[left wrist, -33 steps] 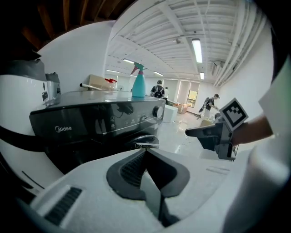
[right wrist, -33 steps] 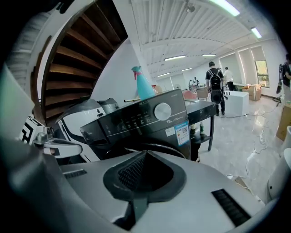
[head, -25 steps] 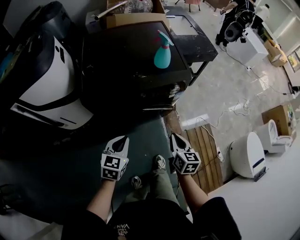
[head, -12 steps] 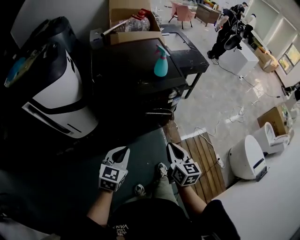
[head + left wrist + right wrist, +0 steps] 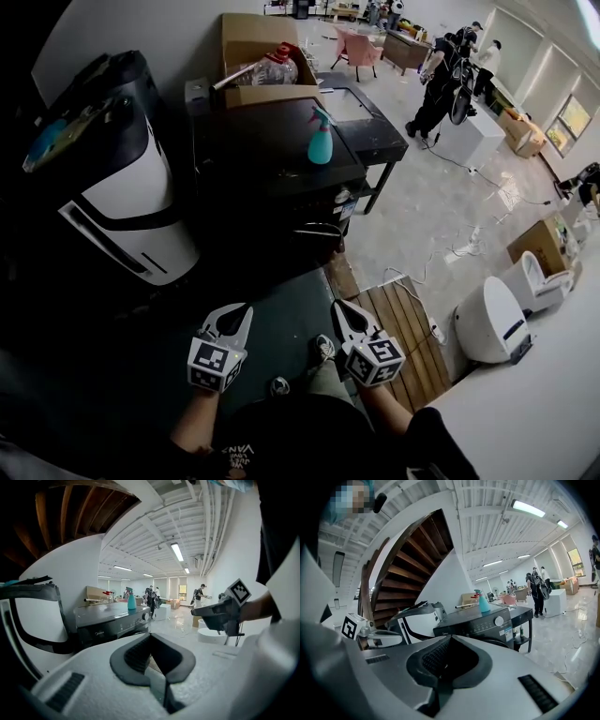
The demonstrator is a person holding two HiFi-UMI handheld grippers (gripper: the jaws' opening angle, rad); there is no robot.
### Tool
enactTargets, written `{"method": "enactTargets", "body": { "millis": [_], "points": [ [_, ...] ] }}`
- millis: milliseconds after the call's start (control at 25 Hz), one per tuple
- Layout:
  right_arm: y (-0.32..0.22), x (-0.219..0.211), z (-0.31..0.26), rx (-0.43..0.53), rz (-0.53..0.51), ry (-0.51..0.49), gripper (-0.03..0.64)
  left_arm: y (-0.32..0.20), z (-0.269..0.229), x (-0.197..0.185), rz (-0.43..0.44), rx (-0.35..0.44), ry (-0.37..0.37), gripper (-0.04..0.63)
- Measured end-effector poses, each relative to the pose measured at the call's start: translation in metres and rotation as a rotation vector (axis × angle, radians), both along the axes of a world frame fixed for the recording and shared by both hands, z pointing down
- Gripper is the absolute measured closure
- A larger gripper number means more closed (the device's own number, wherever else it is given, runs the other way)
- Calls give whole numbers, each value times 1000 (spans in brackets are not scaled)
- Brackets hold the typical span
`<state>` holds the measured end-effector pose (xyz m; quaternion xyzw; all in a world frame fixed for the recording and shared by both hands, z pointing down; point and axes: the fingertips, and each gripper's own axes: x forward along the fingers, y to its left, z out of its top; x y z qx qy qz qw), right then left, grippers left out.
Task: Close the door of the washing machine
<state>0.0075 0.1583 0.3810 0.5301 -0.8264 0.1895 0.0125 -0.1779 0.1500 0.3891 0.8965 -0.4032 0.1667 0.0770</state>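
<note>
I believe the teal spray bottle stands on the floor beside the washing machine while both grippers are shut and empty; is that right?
Not quite: the teal spray bottle stands on top of the washing machine, not on the floor, as the head view shows. The left gripper and right gripper are indeed shut and empty.

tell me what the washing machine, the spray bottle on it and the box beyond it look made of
Washing machine: dark grey shell with a smooth, slightly glossy sheen, likely painted metal or plastic. Spray bottle: teal plastic, apparently, smooth and evenly coloured. Box: brown cardboard, matte, with open flaps.
</note>
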Motion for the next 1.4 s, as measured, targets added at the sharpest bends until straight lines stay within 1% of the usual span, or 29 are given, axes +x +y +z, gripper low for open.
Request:
{"method": "enactTargets", "body": {
  "millis": [120,360,480,640,800,1160,1280,1400],
  "points": [
    [15,-4,-6,5,-3,10,618,14,-2,-5,-2,-5,19,586],
    [36,-5,-4,-2,2,13,618,33,-4,-11,-11,10,43,586],
    [41,-3,-3,-5,0,44,618,37,-6,-14,-9,17,21,586],
    [44,6,-10,-6,29,57,618,40,-11,-14,-6,36,3,586],
    [44,10,-15,3,28,74,618,41,-14,-14,-5,51,23,586],
    [45,3,-15,1,12,57,618,39,-15,-17,-20,59,9,586],
    [43,3,-12,-2,9,62,618,38,-16,-15,-19,69,33,586],
    [41,5,-10,2,12,66,618,38,-20,-11,-15,62,65,586]
  ]
}}
